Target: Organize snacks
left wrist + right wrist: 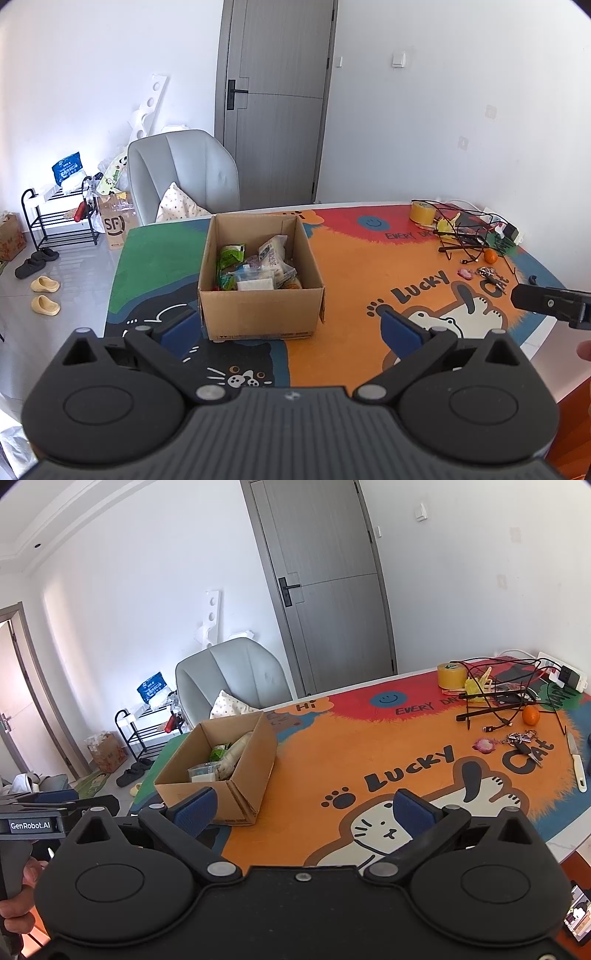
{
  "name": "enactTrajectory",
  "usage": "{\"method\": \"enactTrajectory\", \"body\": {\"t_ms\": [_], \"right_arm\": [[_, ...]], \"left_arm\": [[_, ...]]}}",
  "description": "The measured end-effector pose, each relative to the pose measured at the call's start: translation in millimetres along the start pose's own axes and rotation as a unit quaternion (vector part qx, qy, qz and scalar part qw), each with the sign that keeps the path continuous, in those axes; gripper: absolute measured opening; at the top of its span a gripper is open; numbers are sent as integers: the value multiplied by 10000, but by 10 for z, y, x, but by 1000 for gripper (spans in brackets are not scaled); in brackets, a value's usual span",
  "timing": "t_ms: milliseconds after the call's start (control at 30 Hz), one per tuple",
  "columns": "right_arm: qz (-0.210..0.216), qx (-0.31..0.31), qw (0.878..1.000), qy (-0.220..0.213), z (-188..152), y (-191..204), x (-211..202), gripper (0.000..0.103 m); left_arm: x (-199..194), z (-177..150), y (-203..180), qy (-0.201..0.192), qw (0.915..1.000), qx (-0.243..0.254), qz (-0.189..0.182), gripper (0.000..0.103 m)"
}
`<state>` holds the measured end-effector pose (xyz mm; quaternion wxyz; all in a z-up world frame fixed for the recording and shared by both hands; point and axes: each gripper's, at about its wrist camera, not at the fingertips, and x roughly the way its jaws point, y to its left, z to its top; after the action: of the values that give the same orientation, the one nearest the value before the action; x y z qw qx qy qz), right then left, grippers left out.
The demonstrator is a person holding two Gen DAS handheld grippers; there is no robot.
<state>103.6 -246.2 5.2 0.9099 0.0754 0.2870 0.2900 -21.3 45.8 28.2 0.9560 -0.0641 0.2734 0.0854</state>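
Observation:
An open cardboard box (258,314) stands on the colourful table mat and holds several snack packets (255,267), among them a green one and clear-wrapped ones. My left gripper (290,326) is open and empty, just in front of the box. The box also shows in the right wrist view (240,771), at the left. My right gripper (306,808) is open and empty, above the mat to the right of the box. The right gripper's tip shows at the right edge of the left wrist view (546,304).
At the table's far right lie a yellow tape roll (451,674), tangled black cables (495,698), an orange (530,715), keys (519,740) and a white knife (576,762). A grey chair (184,173) stands behind the table. A shoe rack (61,218) and slippers are on the floor at left.

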Motion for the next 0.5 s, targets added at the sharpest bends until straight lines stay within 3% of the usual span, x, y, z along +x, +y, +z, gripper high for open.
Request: {"method": "enactTrajectory", "body": {"t_ms": [500], "right_arm": [[-2, -12, 10000, 13, -3, -1, 13, 103]], "left_arm": [[-10, 1, -11, -25, 10000, 42, -52, 103]]}}
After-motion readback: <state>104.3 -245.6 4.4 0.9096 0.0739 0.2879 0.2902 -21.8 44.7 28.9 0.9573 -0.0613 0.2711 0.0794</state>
